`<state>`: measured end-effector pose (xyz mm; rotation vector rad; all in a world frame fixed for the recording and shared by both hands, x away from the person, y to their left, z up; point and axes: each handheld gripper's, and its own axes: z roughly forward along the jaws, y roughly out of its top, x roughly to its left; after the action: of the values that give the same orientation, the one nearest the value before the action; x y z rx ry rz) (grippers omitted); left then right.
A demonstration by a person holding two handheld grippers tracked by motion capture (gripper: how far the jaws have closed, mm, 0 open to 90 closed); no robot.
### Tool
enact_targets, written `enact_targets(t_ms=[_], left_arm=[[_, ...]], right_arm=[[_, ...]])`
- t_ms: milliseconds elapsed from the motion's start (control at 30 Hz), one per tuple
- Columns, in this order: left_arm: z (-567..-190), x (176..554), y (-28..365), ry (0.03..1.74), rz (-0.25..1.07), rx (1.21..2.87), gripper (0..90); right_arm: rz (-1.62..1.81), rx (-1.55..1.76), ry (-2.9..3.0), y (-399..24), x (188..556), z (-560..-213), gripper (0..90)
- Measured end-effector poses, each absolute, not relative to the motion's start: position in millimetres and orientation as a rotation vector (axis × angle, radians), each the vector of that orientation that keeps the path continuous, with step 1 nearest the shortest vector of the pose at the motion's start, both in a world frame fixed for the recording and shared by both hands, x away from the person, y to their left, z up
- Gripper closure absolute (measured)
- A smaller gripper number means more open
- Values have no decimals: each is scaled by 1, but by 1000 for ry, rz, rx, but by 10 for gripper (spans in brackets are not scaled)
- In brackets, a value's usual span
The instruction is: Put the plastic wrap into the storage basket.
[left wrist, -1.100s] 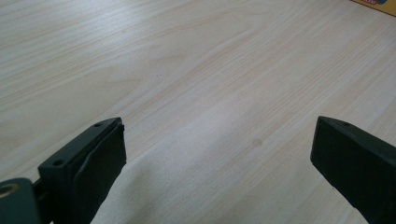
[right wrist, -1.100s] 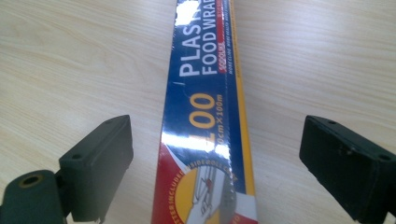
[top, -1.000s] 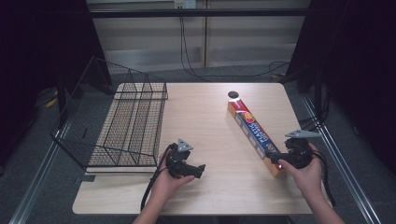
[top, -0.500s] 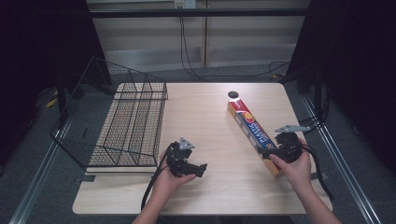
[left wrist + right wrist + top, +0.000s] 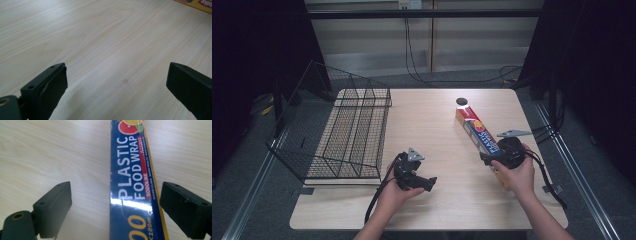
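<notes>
High view: the plastic wrap box [image 5: 479, 136] lies diagonally on the table's [image 5: 442, 125] right half, my right gripper [image 5: 488, 159] over its near end, my left gripper [image 5: 428, 184] parked beside the wire basket [image 5: 347, 135]. Left gripper view: jaws wide apart over bare wood, nothing between. Right gripper view: jaws spread and straddling the box [image 5: 133, 187], pads not touching, lined up for a grab, I judge.

We see a light wood bench [image 5: 432, 125] w/ rounded corners on grey carpet floor [image 5: 242, 165]. Behind it, a pale panelled wall [image 5: 362, 40] w/ black cables [image 5: 412, 55] hanging; dark curtains [image 5: 257, 60] flank both sides.
</notes>
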<state>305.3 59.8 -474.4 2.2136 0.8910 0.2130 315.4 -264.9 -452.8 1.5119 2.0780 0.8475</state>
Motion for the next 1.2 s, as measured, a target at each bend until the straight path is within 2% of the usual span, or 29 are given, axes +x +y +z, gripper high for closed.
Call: enact_targets(t_ms=[833,1000,1200], left_arm=[[-478,306,55,897,188,2229,35],[-479,306,56,880,183,2246,35],[-480,305,57,888,179,2232,35]], right_arm=[[767,1555,2105,-261,367,-464,133],[726,1563,2136,-257,372,-466,178],[676,1583,2140,-255,375,-468,319]])
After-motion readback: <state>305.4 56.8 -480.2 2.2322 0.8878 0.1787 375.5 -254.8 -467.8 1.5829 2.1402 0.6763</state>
